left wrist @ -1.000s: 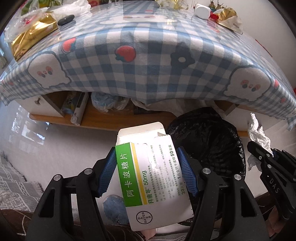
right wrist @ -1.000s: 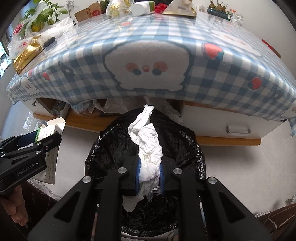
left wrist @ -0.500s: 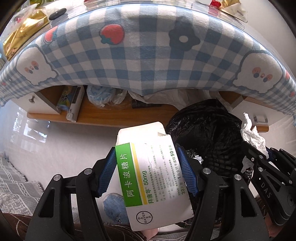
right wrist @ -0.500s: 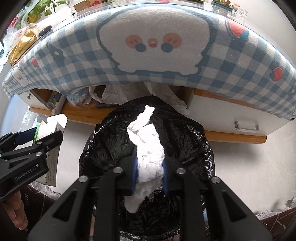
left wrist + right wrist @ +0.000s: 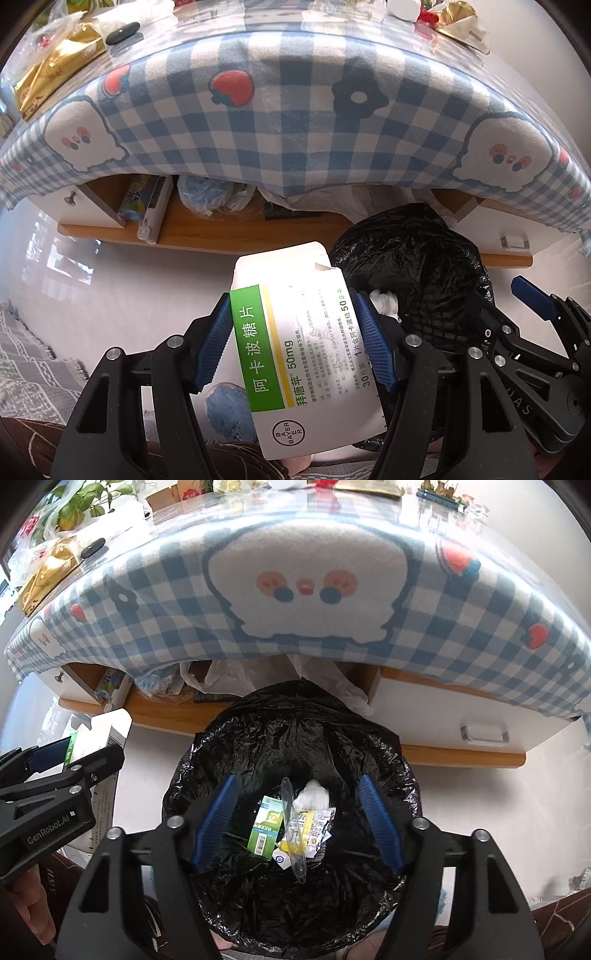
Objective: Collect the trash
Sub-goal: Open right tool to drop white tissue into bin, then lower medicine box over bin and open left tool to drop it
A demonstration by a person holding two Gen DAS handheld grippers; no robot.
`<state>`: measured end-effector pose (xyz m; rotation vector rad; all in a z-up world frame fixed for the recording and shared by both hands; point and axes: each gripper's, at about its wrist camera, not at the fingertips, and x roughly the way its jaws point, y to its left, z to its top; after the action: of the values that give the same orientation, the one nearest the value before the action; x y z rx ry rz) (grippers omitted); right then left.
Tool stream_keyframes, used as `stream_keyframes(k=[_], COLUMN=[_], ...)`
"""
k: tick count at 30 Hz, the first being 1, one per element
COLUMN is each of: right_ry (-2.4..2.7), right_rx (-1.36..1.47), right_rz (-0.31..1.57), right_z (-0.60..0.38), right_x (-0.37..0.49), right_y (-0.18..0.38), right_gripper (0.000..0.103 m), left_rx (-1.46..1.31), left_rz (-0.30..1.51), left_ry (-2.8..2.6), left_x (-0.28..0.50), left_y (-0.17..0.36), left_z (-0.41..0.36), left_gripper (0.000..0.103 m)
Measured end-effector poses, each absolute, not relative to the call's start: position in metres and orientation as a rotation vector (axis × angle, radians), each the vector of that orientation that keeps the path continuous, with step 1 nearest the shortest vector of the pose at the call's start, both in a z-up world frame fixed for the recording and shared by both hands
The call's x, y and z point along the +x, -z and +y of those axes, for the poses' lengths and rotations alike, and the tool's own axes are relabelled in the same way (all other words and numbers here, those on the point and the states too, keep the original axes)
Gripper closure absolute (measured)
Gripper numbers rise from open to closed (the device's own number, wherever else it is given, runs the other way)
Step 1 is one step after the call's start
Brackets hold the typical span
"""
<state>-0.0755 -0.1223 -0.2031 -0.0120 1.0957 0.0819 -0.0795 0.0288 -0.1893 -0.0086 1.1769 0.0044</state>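
My left gripper (image 5: 295, 328) is shut on a white and green medicine box (image 5: 303, 354), held just left of the black-lined trash bin (image 5: 413, 266). My right gripper (image 5: 295, 812) is open and empty, directly over the bin (image 5: 288, 746). The white crumpled tissue (image 5: 313, 798) lies inside the bin with a green carton (image 5: 266, 827), yellow wrappers and a clear plastic spoon (image 5: 291, 830). The left gripper and its box (image 5: 110, 734) show at the left of the right wrist view. The tissue (image 5: 384, 301) peeks out beside the box in the left wrist view.
A table with a blue checked cloth (image 5: 295, 602) overhangs the bin. Its wooden lower shelf (image 5: 221, 232) holds bags and a power strip. White drawers (image 5: 480, 731) sit at the right. A gold packet (image 5: 55, 70) lies on the tabletop. A blue object (image 5: 225, 410) lies on the floor.
My right gripper opened and the white tissue dropped into the bin. Both grippers moved lower and closer to the bin. The left gripper still holds the box.
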Motion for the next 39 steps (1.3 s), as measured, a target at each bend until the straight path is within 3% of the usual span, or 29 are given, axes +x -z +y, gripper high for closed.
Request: stream_keyframes(k=[18, 31, 39], right_ry=[0.03, 0.092, 0.107], right_rx=[0.011, 0.054, 0.024], right_rz=[1.017, 1.023, 1.105], right_z=[-0.176, -0.234, -0.254], right_x=[-0.103, -0.117, -0.108], right_y=[0.162, 0.152, 0.179], right_gripper=[0.008, 0.008, 0.008], left_rx=[0.015, 0.078, 0.086], left_rz=[1.108, 1.106, 1.13], left_ry=[0.071, 0.133, 0.155], left_x=[-0.102, -0.109, -0.101], left_y=[0.146, 0.155, 0.176], left_z=[-0.024, -0.069, -0.079], left_gripper=[0.038, 0.038, 0.038])
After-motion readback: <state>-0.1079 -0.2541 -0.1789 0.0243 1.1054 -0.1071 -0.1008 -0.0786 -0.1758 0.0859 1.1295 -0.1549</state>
